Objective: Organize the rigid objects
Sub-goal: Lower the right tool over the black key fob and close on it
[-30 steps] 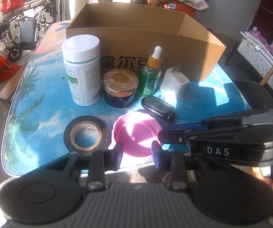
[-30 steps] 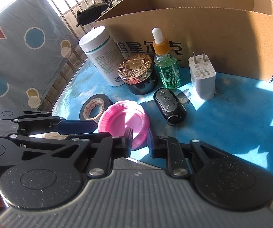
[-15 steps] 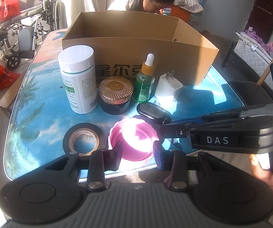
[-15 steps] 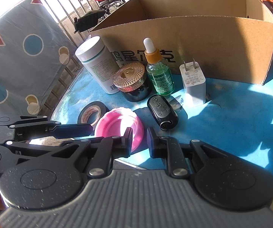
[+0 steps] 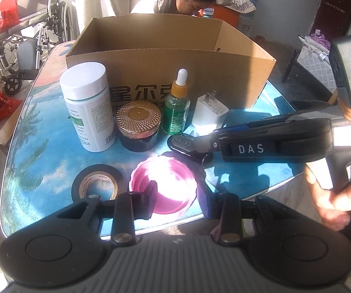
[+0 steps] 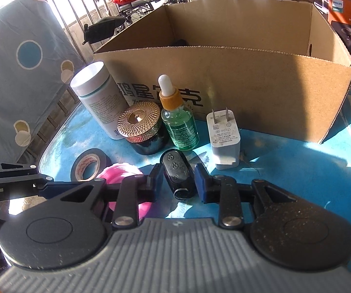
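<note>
While the right gripper [image 6: 179, 183] hangs low over the tabletop [image 6: 297, 171], its fingers stand apart on either side of the black key fob [image 6: 178, 173], not touching it as far as the right wrist view shows. Fob lies flat, buttons up, key-ring end toward the camera, just in front of the white charger plug [image 6: 224, 139] and the green dropper bottle [image 6: 179, 124].

Left gripper [image 5: 176, 195] sits at the near tabletop edge, fingers open around nothing, the pink lid [image 5: 164, 185] lying just beyond them. Black tape roll [image 5: 98, 185] is beside the lid. White pill bottle [image 5: 87, 105] and the gold-lidded jar [image 5: 138, 127] stand in a row before the open cardboard box [image 5: 170, 68].

Handling judgement, fob: light, rigid plastic shell, smooth and rounded, so likely a little slippery under the pads. Best hold is across the long flat sides at mid-body, where the fingers are already lined up; gripping near the tapered ring end risks it squirting out. Low profile means the fingers must come close to the tabletop before closing.

Step judged: pre-grasp on the fob, box as the probable destination. Something dark shows inside the box; cannot identify it. Most items remain outside, so the task looks early.

Risk: neighbouring dropper bottle is glass-like and top-heavy; a sideways nudge could tip it.
</note>
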Action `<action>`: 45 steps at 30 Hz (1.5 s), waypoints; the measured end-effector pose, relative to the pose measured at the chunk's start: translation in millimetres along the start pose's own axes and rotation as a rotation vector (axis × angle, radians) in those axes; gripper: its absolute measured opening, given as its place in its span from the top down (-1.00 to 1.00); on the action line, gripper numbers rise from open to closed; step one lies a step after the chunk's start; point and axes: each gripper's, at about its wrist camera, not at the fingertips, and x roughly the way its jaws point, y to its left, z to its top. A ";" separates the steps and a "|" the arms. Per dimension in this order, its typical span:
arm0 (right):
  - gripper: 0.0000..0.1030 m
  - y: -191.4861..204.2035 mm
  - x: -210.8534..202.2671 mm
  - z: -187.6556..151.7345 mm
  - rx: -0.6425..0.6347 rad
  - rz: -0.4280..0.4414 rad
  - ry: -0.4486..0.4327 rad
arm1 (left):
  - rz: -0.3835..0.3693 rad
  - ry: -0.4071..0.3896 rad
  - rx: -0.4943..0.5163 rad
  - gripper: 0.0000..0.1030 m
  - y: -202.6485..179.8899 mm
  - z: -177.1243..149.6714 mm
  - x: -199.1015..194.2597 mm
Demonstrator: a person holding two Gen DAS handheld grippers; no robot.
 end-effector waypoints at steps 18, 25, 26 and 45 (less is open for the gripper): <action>0.44 13.7 32.1 3.9 -0.097 0.004 0.083 | 0.005 0.004 0.016 0.27 -0.8 2.3 5.9; 0.45 7.2 24.2 -2.3 -0.058 -0.006 0.085 | 0.001 -0.003 0.029 0.26 -3.4 4.1 4.6; 0.45 5.0 21.5 -4.4 -0.047 -0.008 0.088 | -0.004 -0.007 0.030 0.26 -4.5 4.3 4.3; 0.44 -1.4 -3.8 -22.3 0.031 -0.005 0.106 | -0.007 0.016 0.062 0.26 -19.9 -2.2 3.3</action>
